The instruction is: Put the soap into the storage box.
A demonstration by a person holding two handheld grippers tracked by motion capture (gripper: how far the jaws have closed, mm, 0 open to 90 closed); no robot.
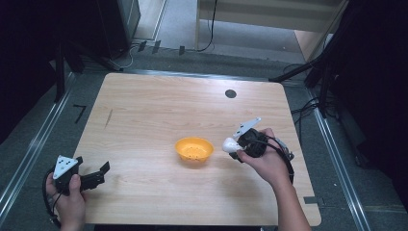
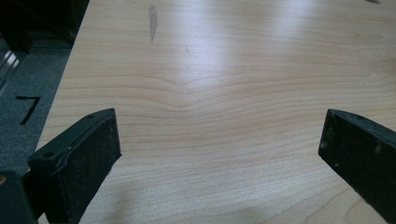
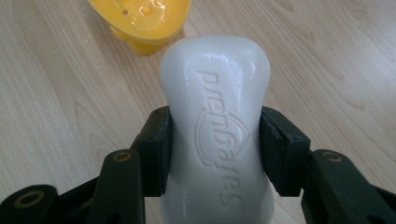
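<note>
A white bar of soap [image 3: 215, 126] with raised lettering is clamped at its waist between the jaws of my right gripper [image 3: 215, 149]. In the high view that right gripper [image 1: 235, 147] holds the soap [image 1: 230, 144] just above the table, a short way right of a yellow perforated soap dish [image 1: 194, 149]. The dish [image 3: 142, 21] lies ahead of the soap in the right gripper view. My left gripper [image 1: 98, 174] rests near the table's front left corner, its jaws spread wide over bare wood [image 2: 219, 135], holding nothing.
The light wooden table [image 1: 159, 106] has a small dark round hole [image 1: 230, 94] near its back edge. Grey floor, metal rails and cables surround it, with dark stands at both back corners.
</note>
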